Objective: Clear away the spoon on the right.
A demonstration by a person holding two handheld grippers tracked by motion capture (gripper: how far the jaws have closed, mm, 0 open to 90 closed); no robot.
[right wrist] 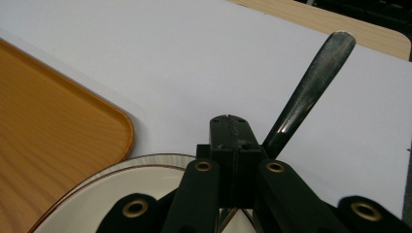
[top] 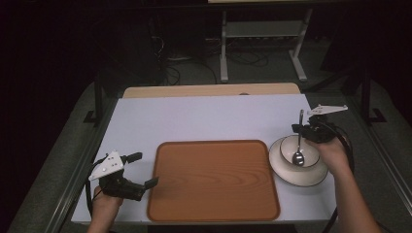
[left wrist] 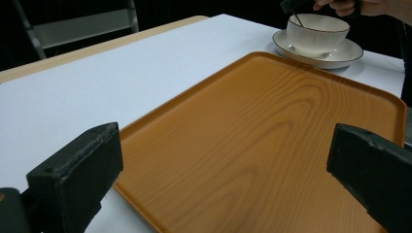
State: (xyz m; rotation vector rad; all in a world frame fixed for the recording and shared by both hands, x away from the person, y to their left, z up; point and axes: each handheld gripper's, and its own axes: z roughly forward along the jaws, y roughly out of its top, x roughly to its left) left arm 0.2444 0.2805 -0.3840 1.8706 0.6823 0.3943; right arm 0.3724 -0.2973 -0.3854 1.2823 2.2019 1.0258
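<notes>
A big white table (top: 204, 119) holds a brown wooden tray (top: 214, 179) near its front edge. Just beside the tray, at the table's right edge, a round white plate (top: 281, 171) carries a white bowl (top: 290, 147). A shiny metal spoon (top: 299, 143) stands in the bowl. The right gripper (top: 311, 130) is clamped on the spoon's handle. The left gripper (top: 141, 170) sits near the front left corner, jaws wide apart, holding nothing.

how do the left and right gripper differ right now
The left gripper is open with nothing between its jaws, beside the orange wooden tray; the right gripper is shut on the metal spoon in the white bowl. The left sits low by the table; the right is raised. Both are black and hand-held.
</notes>
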